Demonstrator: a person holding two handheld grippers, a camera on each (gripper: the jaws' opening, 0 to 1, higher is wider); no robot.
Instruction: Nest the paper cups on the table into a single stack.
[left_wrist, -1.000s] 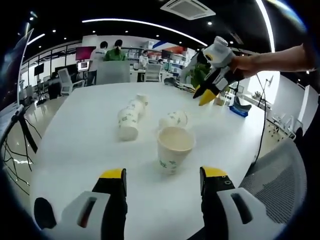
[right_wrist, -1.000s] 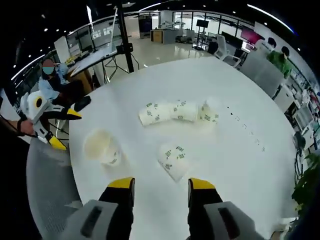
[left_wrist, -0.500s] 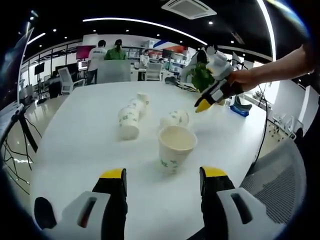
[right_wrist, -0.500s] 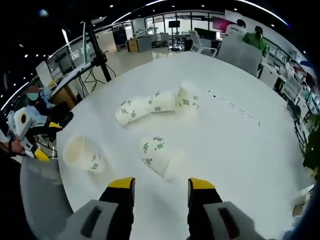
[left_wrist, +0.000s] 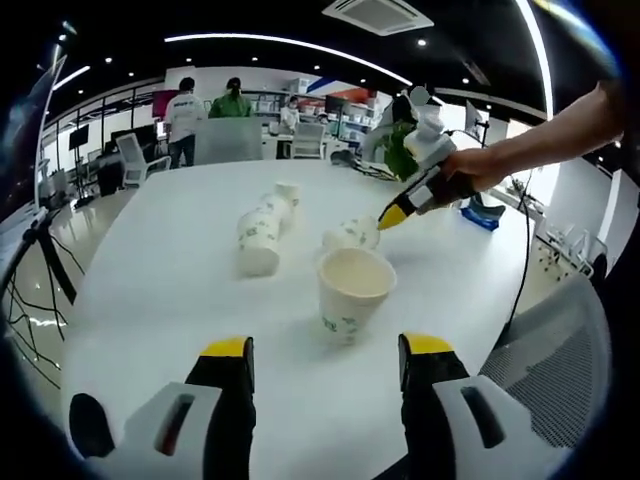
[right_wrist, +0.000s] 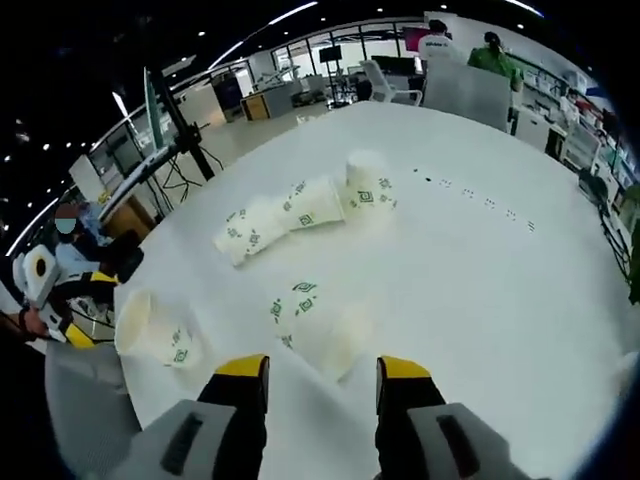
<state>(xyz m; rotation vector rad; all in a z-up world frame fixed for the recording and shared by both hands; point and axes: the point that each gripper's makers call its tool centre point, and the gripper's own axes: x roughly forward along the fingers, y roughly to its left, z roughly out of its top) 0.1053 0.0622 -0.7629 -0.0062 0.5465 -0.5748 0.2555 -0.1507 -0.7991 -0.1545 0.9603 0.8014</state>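
— Both sets of fingers?
— Yours are spread wide and empty. Your right gripper (right_wrist: 322, 370) hangs just above the lying cup (right_wrist: 312, 322); your left gripper (left_wrist: 325, 352) faces the upright cup (left_wrist: 352, 293) on the desk (left_wrist: 150, 300).

White round counter (left_wrist: 150, 300) carries paper cups: upright cup (left_wrist: 351, 293) centre; lone cup on its side (left_wrist: 350, 235) at 12 o'clock, just behind; toppled nested row (left_wrist: 262, 228) at 10 o'clock.
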